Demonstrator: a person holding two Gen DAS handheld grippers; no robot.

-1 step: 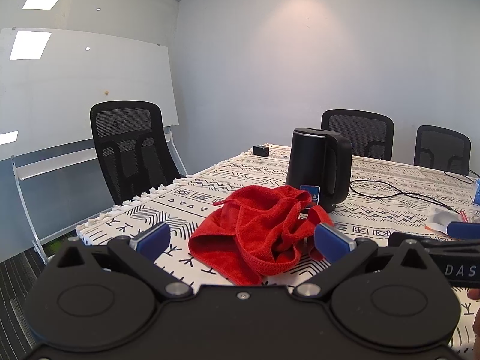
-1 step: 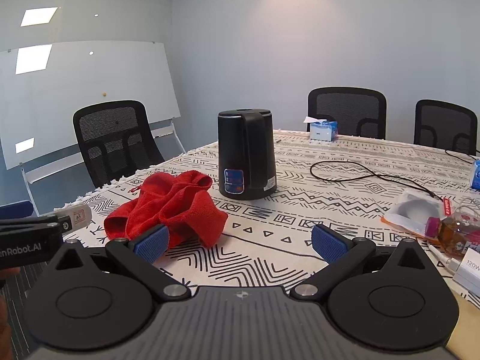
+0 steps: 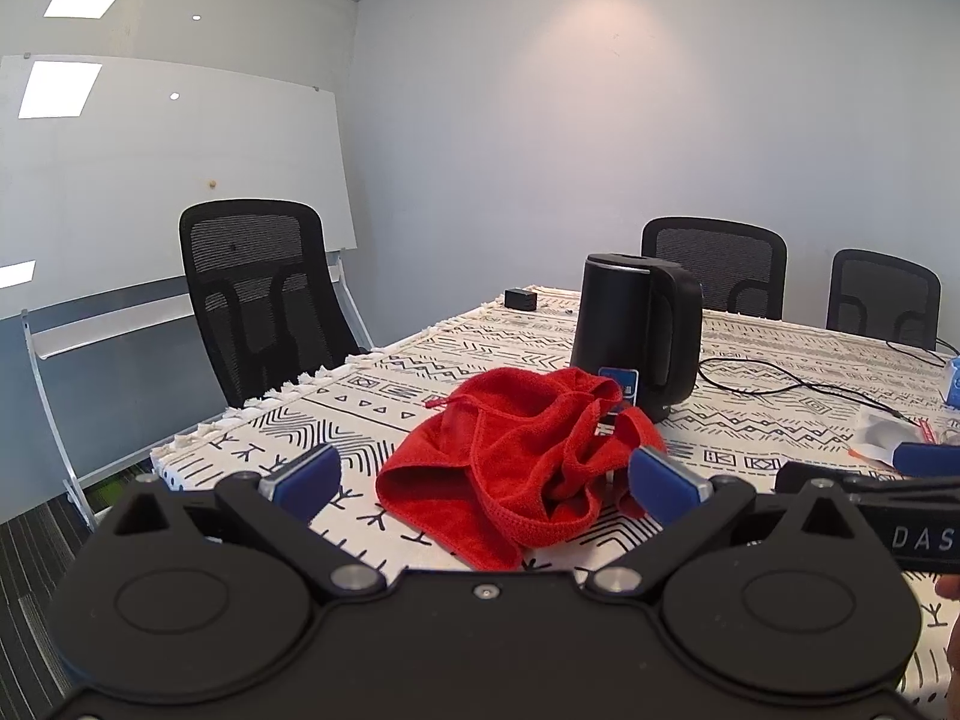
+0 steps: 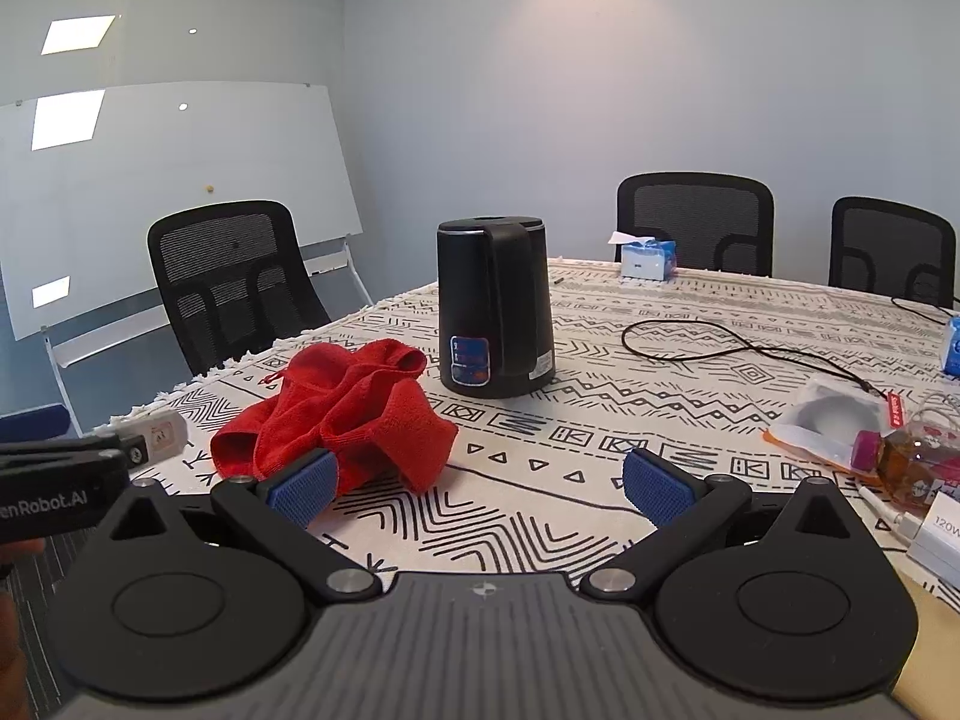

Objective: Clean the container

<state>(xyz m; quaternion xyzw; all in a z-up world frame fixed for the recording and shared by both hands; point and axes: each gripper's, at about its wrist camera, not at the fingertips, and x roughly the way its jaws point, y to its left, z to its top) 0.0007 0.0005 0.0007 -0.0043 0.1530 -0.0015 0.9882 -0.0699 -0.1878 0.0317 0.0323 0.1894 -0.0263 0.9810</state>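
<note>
Left tool (image 3: pixel 483 477): blue pads spread wide, nothing between them, held above the near edge of the worktop.
Right tool (image 4: pixel 477 483): pads also wide apart and empty, over bare patterned cloth.
Cloth (image 3: pixel 516 453): red, crumpled in a heap on the worktop, at 12 o'clock just ahead of the left tool; in the right view it lies at 11 o'clock, its near fold just behind the left pad (image 4: pixel 300 486).
Kettle (image 4: pixel 495 306): black, upright, lid shut, at 12 o'clock past the cloth; from the left view its base is partly hidden by the cloth, so contact cannot be told.
Cable (image 4: pixel 738 345): black, looping across the worktop at 1 o'clock from the right tool, right of the kettle.
Worktop (image 4: pixel 600 420): covered in a white cloth with black geometric print.
Bottle (image 4: pixel 906 459): amber liquid, pink cap, lying at 3 o'clock of the right tool.
Tissue box (image 4: pixel 648 258): at the far edge, 1 o'clock.
Chairs (image 3: pixel 258 294): black mesh, around the worktop.
Whiteboard (image 3: pixel 162 180): at 10 o'clock, against the wall.
</note>
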